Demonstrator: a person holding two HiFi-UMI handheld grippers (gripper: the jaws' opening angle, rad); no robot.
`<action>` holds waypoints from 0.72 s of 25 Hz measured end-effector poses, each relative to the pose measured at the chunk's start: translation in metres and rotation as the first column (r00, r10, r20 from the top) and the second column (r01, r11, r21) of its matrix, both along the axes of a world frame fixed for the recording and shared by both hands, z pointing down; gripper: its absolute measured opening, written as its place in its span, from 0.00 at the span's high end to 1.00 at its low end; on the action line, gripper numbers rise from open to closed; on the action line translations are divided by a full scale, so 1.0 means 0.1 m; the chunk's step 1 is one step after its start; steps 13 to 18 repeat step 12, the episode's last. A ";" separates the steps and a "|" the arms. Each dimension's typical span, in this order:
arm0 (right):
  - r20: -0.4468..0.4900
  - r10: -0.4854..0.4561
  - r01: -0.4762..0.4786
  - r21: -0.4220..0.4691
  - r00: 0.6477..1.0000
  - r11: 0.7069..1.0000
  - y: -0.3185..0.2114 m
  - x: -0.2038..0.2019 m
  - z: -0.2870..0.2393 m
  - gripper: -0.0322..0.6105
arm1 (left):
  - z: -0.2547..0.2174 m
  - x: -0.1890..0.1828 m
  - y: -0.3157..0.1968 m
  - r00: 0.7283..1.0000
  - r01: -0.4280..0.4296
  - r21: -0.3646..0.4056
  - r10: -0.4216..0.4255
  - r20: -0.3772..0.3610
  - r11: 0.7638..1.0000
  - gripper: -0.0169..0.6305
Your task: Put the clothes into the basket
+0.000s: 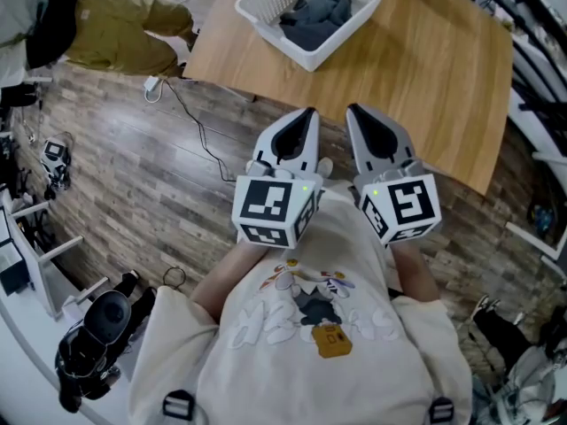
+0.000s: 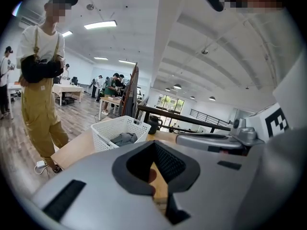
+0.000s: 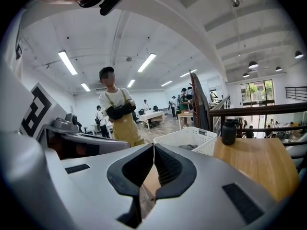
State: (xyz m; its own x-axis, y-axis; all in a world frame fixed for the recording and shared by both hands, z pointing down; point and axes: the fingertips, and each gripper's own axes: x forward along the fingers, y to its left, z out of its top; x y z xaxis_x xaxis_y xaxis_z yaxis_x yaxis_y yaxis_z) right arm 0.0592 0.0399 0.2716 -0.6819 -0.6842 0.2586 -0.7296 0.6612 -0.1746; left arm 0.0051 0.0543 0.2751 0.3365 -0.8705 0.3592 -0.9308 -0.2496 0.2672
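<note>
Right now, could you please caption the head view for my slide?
Shut and empty, the left gripper and right gripper face the wooden table; grey clothes lie in the white basket.

No word, number or brand can be read anywhere. The left gripper [image 1: 306, 115] and right gripper [image 1: 353, 112] bear only black-and-white square markers on their cubes. The lettering round the cartoon print on the person's shirt [image 1: 266, 361] is too small to make out.

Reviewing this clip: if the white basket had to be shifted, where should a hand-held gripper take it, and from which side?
Probably the basket by its near rim, coming down from above with one jaw inside the wall and one outside. The wall is thin and upright, and the grey garment lies heaped mid-basket, leaving that edge free.
</note>
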 end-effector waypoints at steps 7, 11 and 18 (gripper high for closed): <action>0.007 -0.002 0.002 0.004 1.000 1.000 -0.01 0.09 -0.03 0.91 | -0.05 0.06 0.02 1.000 0.005 0.010 -0.005 0.001 1.000 0.97; 0.017 0.003 -0.003 0.014 1.000 1.000 0.09 0.25 -0.11 0.91 | -0.11 0.22 0.15 1.000 0.005 0.015 -0.005 0.007 1.000 0.97; 0.019 0.003 -0.004 0.017 1.000 1.000 0.11 0.28 -0.12 0.91 | -0.12 0.25 0.17 1.000 0.005 0.017 -0.005 0.008 1.000 0.97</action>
